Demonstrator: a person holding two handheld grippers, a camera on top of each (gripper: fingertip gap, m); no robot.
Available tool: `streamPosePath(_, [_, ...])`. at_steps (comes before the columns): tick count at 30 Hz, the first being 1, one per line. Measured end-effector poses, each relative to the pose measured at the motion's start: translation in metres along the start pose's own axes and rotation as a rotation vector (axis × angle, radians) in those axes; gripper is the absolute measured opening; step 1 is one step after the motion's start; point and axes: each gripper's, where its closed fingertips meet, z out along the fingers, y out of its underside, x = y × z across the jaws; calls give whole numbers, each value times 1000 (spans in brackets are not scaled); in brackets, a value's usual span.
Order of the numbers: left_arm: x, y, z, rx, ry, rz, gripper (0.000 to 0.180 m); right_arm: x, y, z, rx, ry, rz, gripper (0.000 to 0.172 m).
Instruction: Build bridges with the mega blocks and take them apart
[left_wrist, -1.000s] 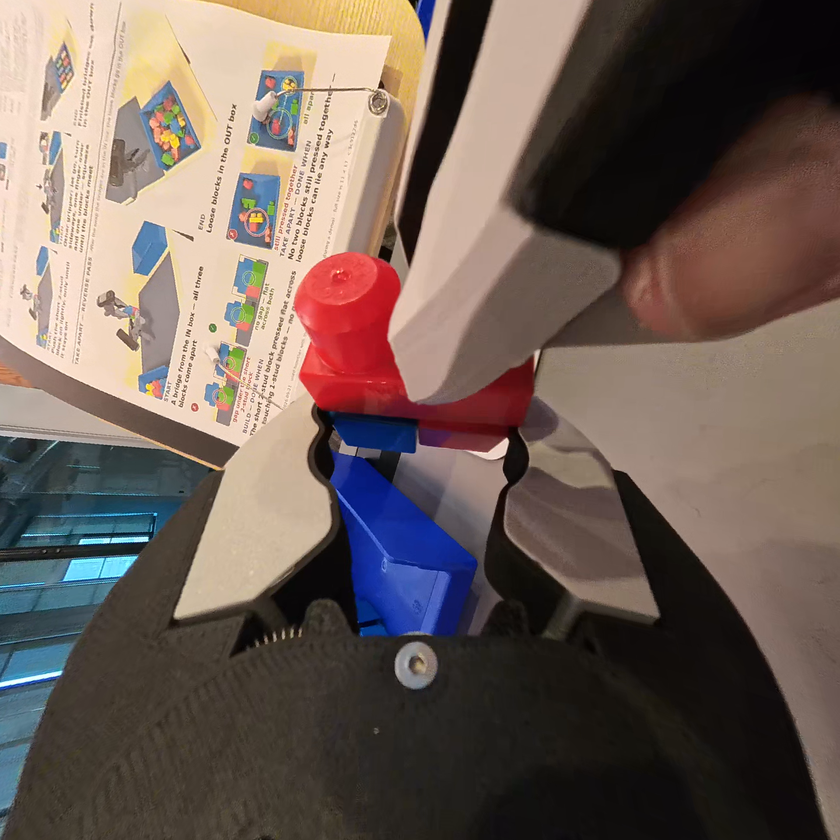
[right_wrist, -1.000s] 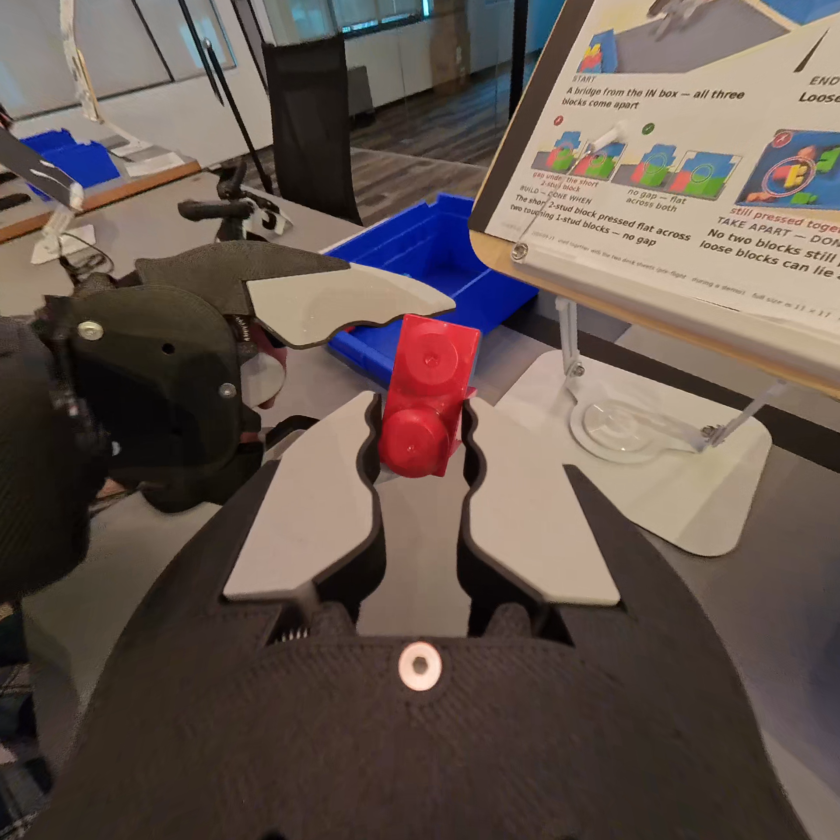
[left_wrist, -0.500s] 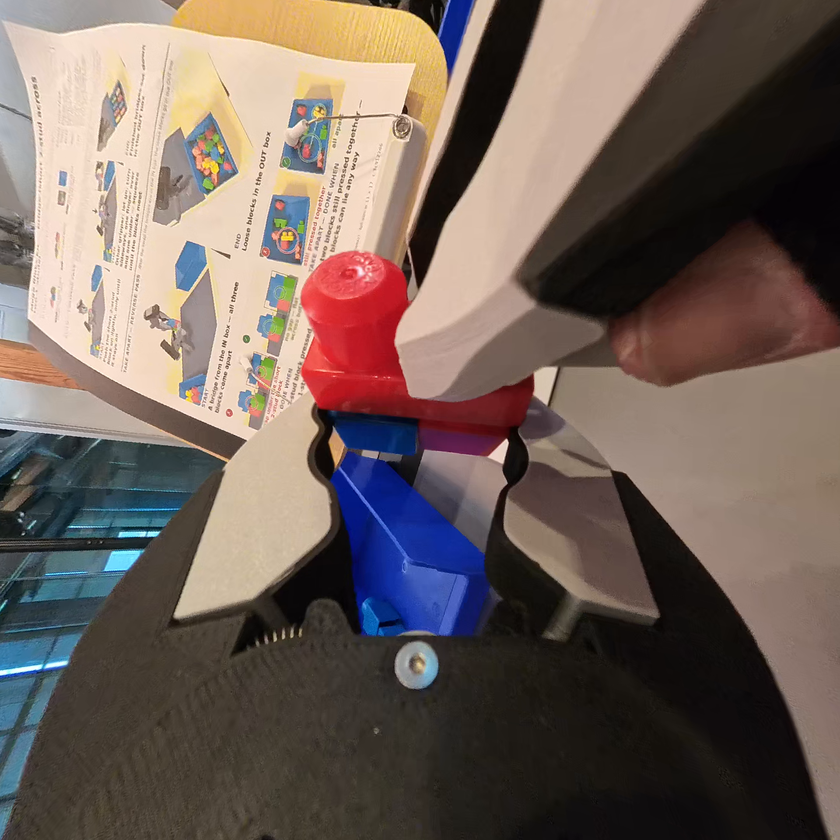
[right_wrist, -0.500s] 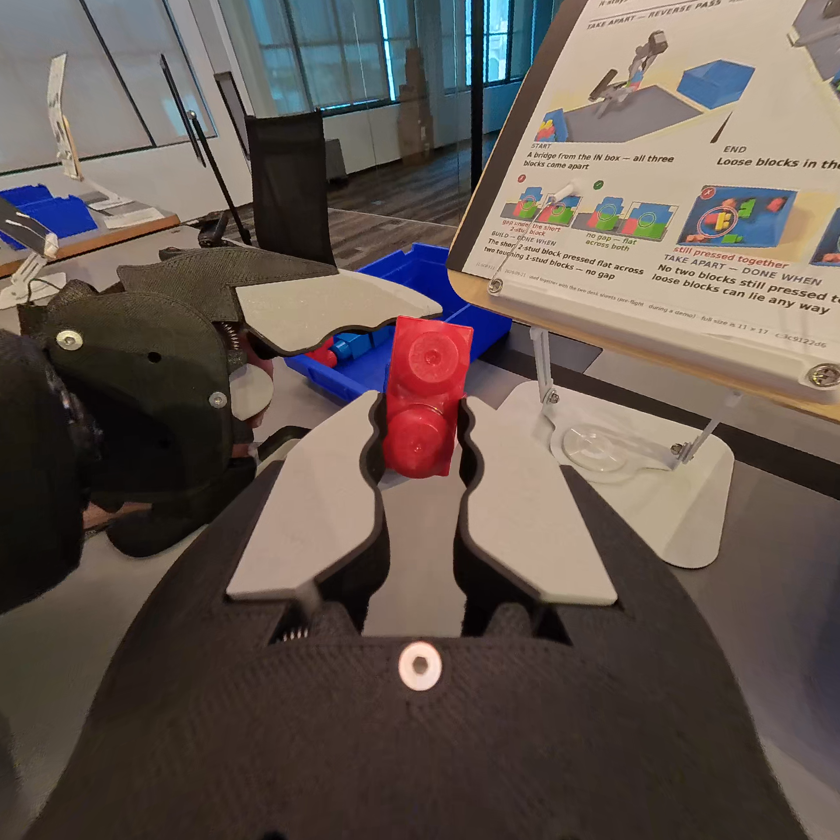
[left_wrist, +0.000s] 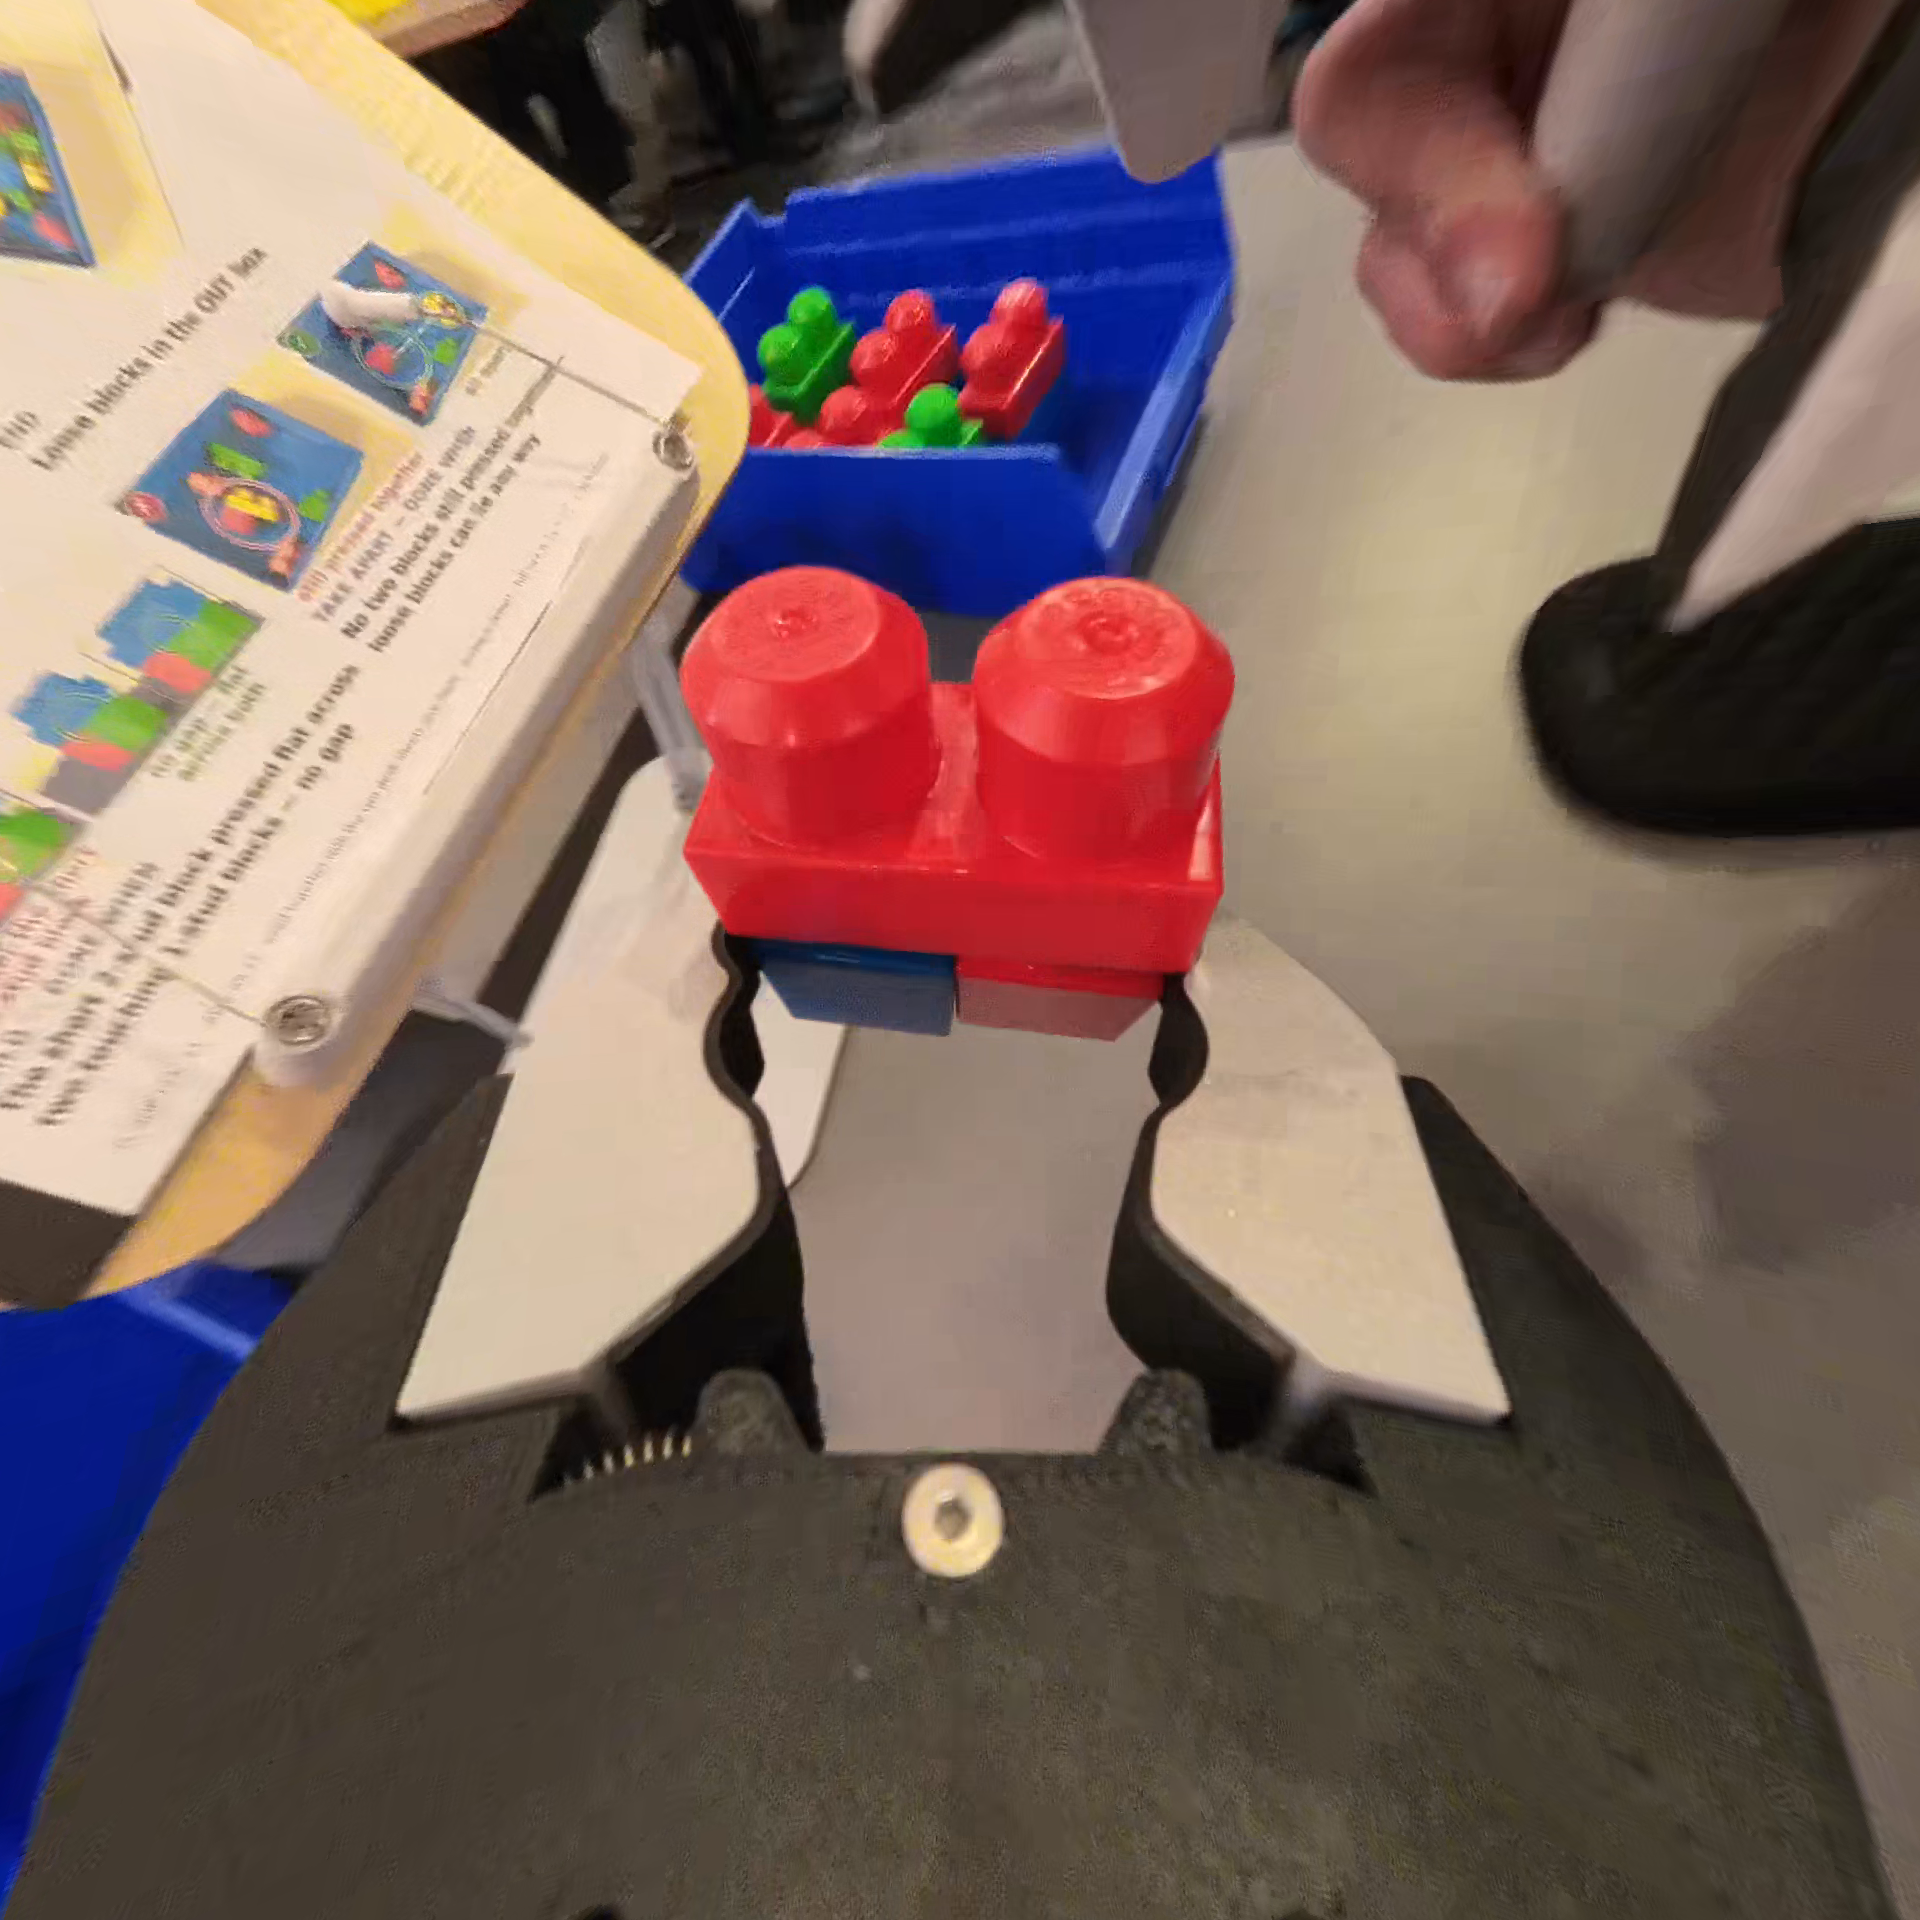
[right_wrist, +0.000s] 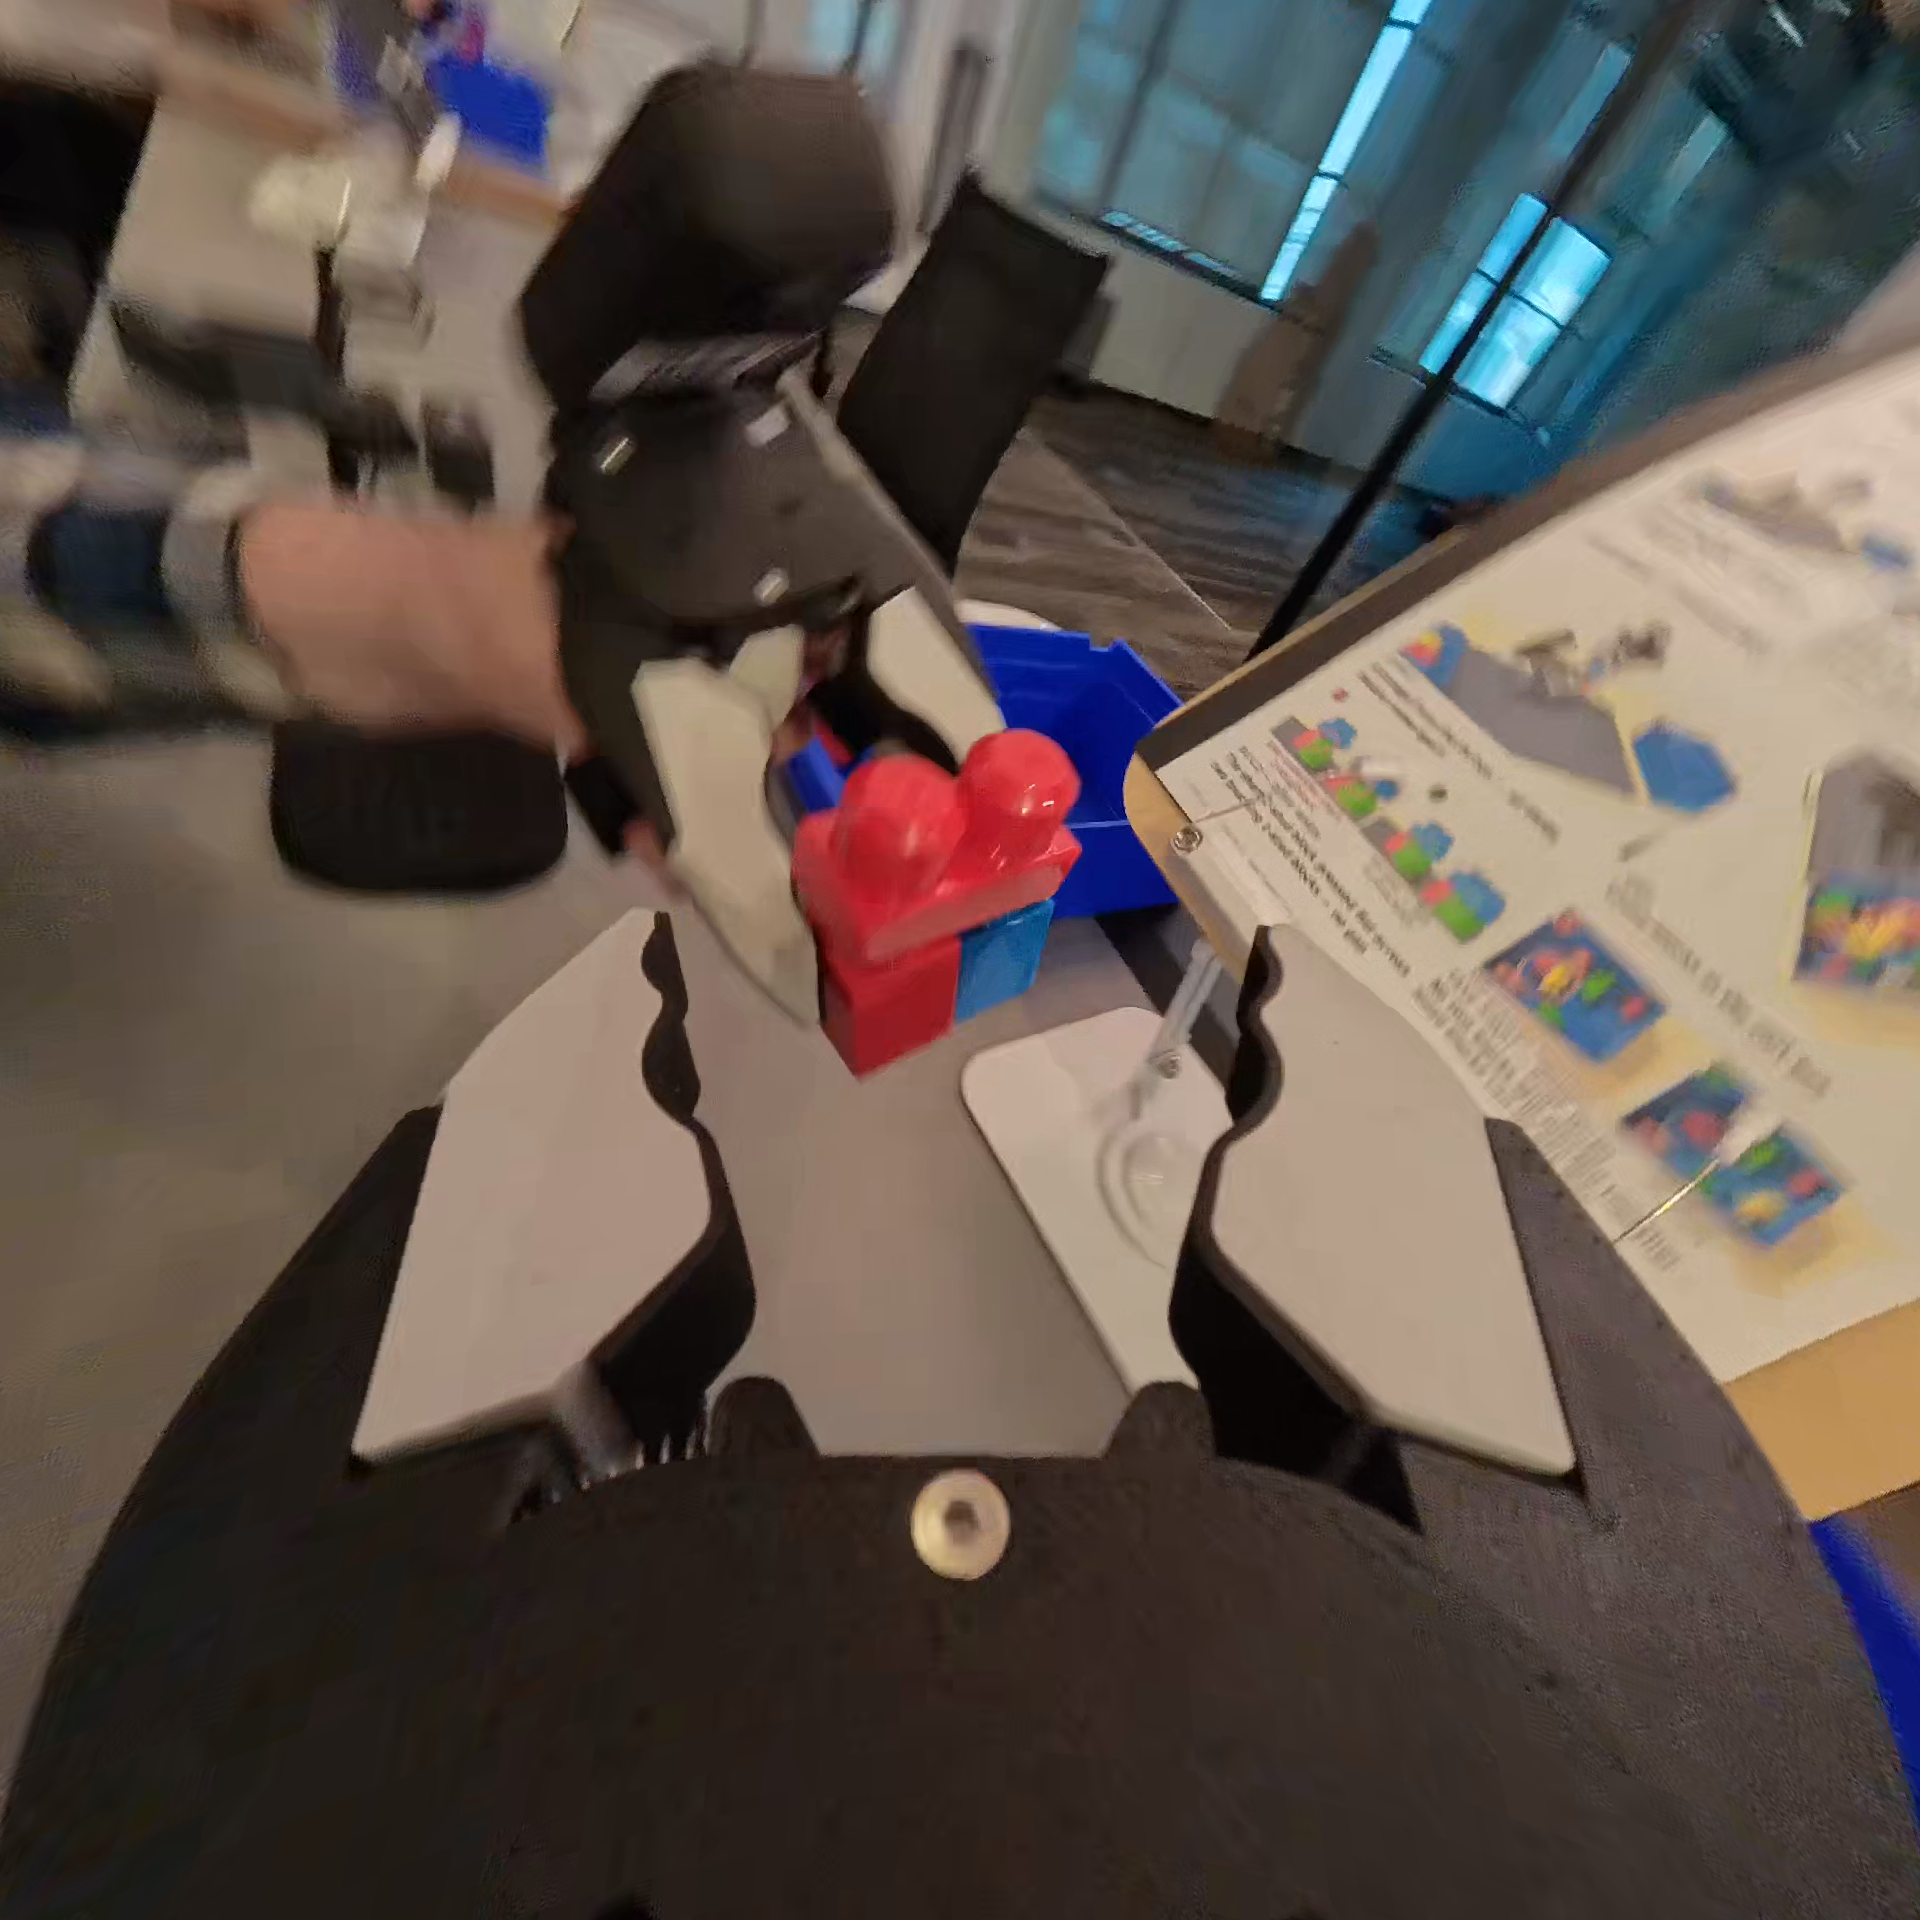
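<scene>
So the left tool (left_wrist: 956, 997) is clamped on the little bridge (left_wrist: 951, 831); its fingertips (left_wrist: 727, 997) squeeze the two bottom blocks from the outside, the blue block (left_wrist: 862, 992) on one side and the small red block (left_wrist: 1055, 1003) on the other, touching each other; the red two-stud block (left_wrist: 956, 790) sits flat across both. The whole thing is held just above the grey worktop (left_wrist: 1403, 831). The right tool (right_wrist: 956, 997) is spread wide with nothing in it, a bit back from the bridge. Behind sits a blue bin (left_wrist: 966, 520) with loose red and green blocks (left_wrist: 904, 364), and the instruction sheet on its stand (left_wrist: 312, 623) is off to the left.
</scene>
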Motion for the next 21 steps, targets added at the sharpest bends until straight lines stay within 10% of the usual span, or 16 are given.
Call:
streamPosePath(8, [36, -28, -27, 142, 531, -176, 74, -23, -8, 9, -112, -137, -731, 135])
streamPosePath(21, [73, -58, -38, 150, 858, -213, 74, -54, -11, 26, -86, -287, -1009, 125])
